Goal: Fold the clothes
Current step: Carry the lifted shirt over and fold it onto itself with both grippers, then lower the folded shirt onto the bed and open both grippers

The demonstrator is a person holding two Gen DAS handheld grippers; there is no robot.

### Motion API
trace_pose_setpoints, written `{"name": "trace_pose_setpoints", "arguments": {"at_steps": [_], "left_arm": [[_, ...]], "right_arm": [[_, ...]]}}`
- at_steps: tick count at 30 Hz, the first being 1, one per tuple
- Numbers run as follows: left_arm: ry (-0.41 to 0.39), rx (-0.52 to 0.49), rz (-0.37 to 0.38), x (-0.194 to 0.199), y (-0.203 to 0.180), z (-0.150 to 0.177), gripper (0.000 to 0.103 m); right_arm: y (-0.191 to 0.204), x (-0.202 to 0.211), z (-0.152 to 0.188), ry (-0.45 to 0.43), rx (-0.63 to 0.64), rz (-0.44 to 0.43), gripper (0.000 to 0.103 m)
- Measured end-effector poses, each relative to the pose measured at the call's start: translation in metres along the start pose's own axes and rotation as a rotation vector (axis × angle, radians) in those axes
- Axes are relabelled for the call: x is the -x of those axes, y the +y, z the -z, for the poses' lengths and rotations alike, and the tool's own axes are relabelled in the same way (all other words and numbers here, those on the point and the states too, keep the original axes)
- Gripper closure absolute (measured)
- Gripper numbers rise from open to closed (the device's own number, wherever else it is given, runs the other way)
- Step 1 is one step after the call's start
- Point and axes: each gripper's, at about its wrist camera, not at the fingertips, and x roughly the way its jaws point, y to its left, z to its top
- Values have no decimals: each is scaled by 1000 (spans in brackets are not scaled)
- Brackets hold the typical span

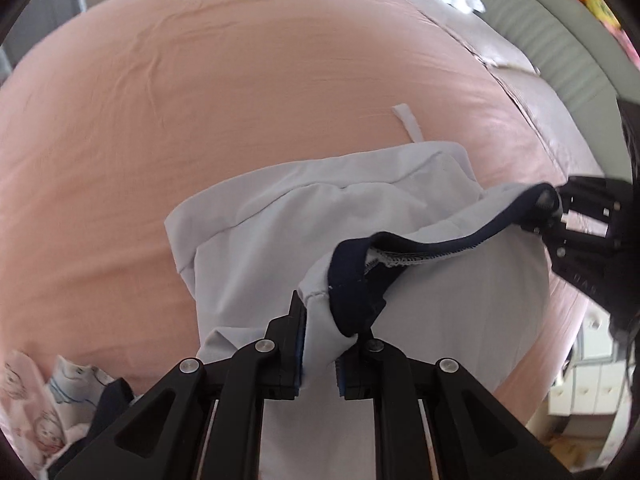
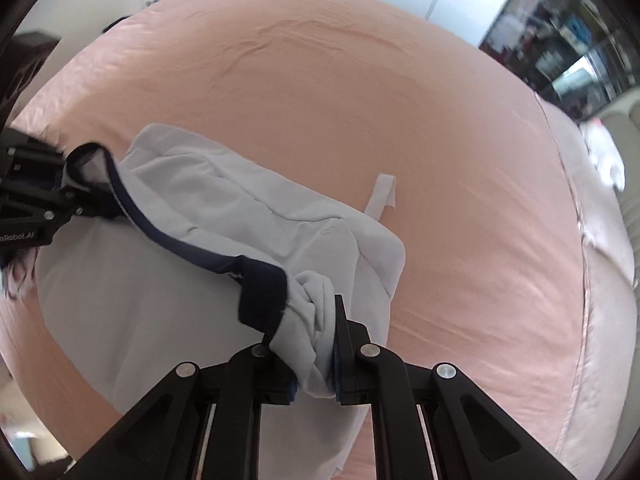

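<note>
A pale grey-white cotton garment with a navy blue ribbed neckband (image 1: 400, 216) is held up over a wide peach-pink bedsheet (image 1: 200, 100) and fills the lower middle of both views. In the left wrist view the black left gripper (image 1: 320, 344) sits at the bottom centre, its jaws clamped on a bunched fold of the garment just beside the dark neckband. At the right edge of that frame the black right gripper (image 1: 560, 216) bites the far end of the neckband, which sags in a curve between the two tools.

The right wrist view shows the right gripper at the bottom centre, pinching a thick wad of pale cloth beside the navy band; the pads press on the fabric. At the left edge there, the left gripper grips the band's other end.

A narrow white fabric strip (image 2: 382, 196) sticks up from the garment's far edge onto the sheet. Printed pink and white clothes (image 1: 36, 396) lie in the lower left of the left wrist view.
</note>
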Motion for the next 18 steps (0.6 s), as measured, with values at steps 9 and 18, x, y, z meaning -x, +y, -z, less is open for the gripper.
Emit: {"name": "trace_pose_setpoints", "arguments": {"at_steps": [9, 18], "left_arm": [[30, 165, 72, -13, 22, -6, 89], [-38, 536, 376, -2, 78, 3, 27]], "right_arm": [[-11, -17, -10, -5, -96, 1, 84], [-85, -17, 10, -27, -568, -244, 44]]}}
